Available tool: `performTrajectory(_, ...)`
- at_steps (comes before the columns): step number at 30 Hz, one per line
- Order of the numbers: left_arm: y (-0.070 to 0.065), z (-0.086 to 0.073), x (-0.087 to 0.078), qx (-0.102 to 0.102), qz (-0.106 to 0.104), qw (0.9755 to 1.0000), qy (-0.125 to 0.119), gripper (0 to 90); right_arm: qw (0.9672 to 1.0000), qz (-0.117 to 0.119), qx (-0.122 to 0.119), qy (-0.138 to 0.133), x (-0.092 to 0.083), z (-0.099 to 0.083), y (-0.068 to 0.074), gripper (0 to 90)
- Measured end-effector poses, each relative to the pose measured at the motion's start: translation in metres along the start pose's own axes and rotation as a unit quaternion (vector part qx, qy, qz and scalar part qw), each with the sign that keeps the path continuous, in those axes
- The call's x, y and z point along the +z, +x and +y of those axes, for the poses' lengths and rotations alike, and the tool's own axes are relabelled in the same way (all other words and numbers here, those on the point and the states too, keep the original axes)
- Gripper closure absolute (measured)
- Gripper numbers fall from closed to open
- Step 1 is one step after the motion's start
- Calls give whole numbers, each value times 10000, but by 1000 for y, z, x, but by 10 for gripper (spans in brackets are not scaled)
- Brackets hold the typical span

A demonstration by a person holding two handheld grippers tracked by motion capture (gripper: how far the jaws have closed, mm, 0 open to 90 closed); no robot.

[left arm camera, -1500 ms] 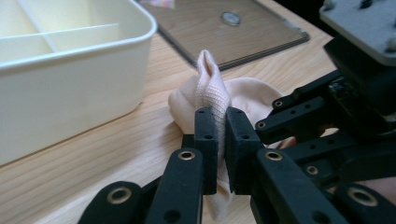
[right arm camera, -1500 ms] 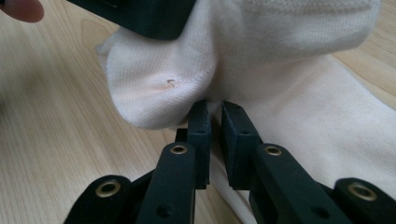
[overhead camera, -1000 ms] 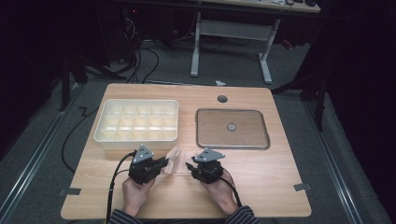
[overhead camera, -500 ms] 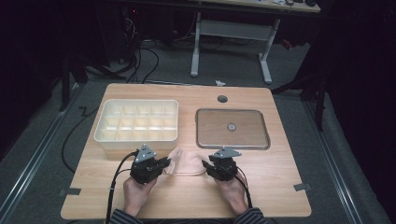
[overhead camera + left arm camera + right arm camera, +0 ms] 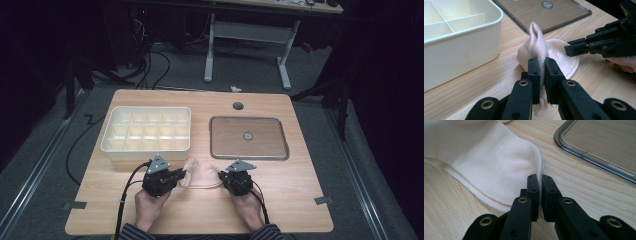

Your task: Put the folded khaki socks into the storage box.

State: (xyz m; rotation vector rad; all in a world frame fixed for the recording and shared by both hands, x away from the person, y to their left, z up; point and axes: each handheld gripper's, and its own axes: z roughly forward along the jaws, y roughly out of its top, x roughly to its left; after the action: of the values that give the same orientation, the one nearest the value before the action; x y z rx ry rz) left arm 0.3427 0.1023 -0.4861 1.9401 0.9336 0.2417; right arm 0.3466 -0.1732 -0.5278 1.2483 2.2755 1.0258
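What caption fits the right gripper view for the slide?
Right gripper, jaws just closed, pinches the pale pink sock's edge beside the clear lid.

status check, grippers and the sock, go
Left gripper shut on sock cuff end. Right gripper jaws just closed, pinching the other end. Sock flat on table between them. Nothing in the way.
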Motion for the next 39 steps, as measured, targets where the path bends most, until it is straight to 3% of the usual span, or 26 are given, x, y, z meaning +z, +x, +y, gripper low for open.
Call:
performTrajectory(27,-9,9,11,145,-56,9998,158,843,9998,207,-56,-36,5,2,6,856)
performTrajectory(39,-11,10,19,102,-87,9996,260,842,9997,240,-49,-47,6,1,7,856)
